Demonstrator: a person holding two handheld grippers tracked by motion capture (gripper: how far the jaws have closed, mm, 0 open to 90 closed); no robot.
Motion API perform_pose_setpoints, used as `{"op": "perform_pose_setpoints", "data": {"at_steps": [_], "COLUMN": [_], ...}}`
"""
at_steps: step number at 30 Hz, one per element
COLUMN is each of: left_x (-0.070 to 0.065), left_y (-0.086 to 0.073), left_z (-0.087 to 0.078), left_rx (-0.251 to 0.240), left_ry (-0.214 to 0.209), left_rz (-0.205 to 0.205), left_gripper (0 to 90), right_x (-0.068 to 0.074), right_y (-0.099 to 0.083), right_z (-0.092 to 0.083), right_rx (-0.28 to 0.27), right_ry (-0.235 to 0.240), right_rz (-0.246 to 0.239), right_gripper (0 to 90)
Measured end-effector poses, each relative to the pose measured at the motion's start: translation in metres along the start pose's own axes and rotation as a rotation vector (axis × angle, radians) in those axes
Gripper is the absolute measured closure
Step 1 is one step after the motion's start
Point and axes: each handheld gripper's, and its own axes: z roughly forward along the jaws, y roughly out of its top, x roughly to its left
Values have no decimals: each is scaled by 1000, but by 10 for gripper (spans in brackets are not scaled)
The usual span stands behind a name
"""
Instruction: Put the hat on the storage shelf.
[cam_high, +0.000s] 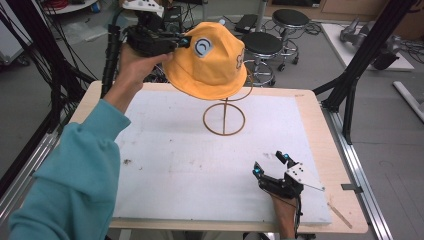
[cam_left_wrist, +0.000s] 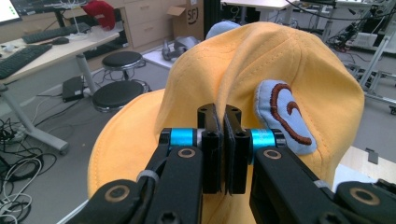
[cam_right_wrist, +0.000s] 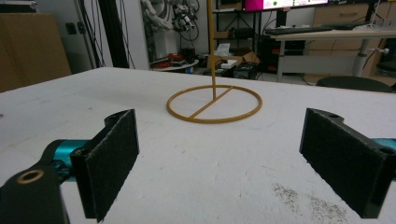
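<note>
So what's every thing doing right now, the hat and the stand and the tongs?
Hat: up in the air, a fold of its cloth pinched, hanging over the stand.
Stand: upright on the white board, ring base flat, its top hidden behind the hat.
Left tongs: shut on the hat.
Right tongs: open, nothing between them, low over the board.
</note>
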Motion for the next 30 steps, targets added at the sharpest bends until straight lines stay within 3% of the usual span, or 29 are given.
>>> {"op": "perform_pose_setpoints", "data": {"at_steps": [8,14,30], "left_x": [0,1,6], "left_y": [-1,-10,-37], "left_z": [43,69,102], "left_rx": [-18,2,65], "left_ry": [-12,-23,-11], "left_rz": [-15,-35,-59], "left_gripper": [871,871,870], "right_x": [0,-1,-1], "right_y": [0,0,0], "right_z": [-1,-1,-1], "right_rx": [3,-3,-6], "right_ry": [3,4,10], "right_rz": [15,22,12], "right_gripper": [107,107,122]}}
